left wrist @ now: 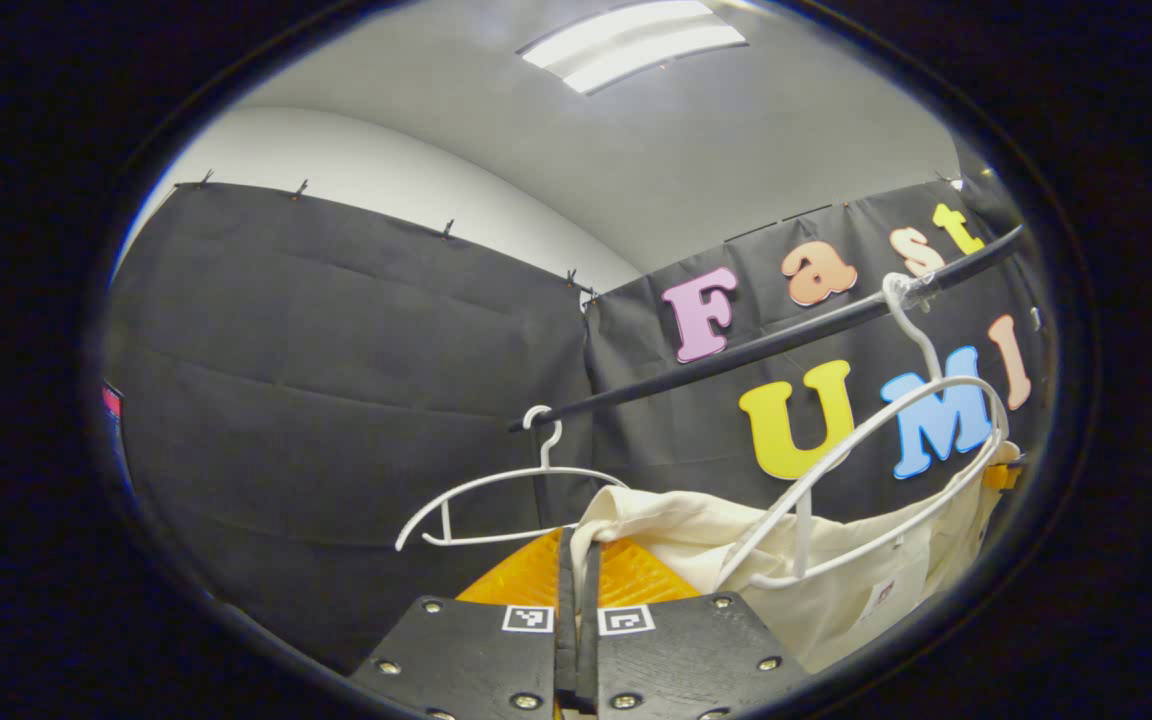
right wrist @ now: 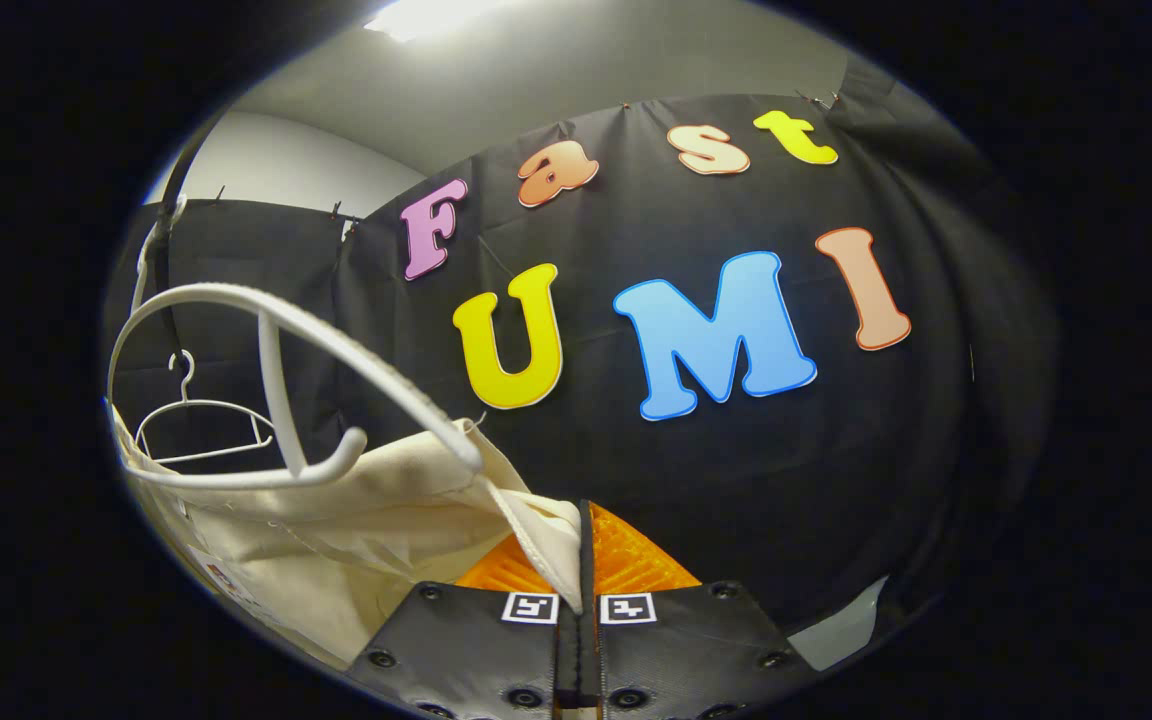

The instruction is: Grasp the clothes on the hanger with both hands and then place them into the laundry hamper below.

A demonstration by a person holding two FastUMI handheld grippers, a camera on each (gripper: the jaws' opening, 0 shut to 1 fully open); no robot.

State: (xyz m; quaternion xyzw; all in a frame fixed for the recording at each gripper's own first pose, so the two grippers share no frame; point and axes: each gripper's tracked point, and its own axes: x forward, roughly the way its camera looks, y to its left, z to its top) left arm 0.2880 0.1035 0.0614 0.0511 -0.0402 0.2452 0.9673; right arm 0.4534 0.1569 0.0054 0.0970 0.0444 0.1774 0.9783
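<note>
Both grippers point upward toward the rail (left wrist: 766, 345). The left gripper (left wrist: 577, 570) has its jaws clamped on one shoulder of the cream garment (left wrist: 836, 570); the right gripper (right wrist: 581, 560) pinches the other shoulder, beside the white hanger (right wrist: 336, 350). A bare hanger (left wrist: 496, 490) hangs farther along.

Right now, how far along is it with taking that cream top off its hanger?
Done: both grippers have pinched the cream garment at opposite shoulder edges, left gripper and right gripper, jaws closed on cloth. In hand: the garment lies partly below the white hanger, which hangs on the black rail. Left: lowering it into the hamper.
</note>
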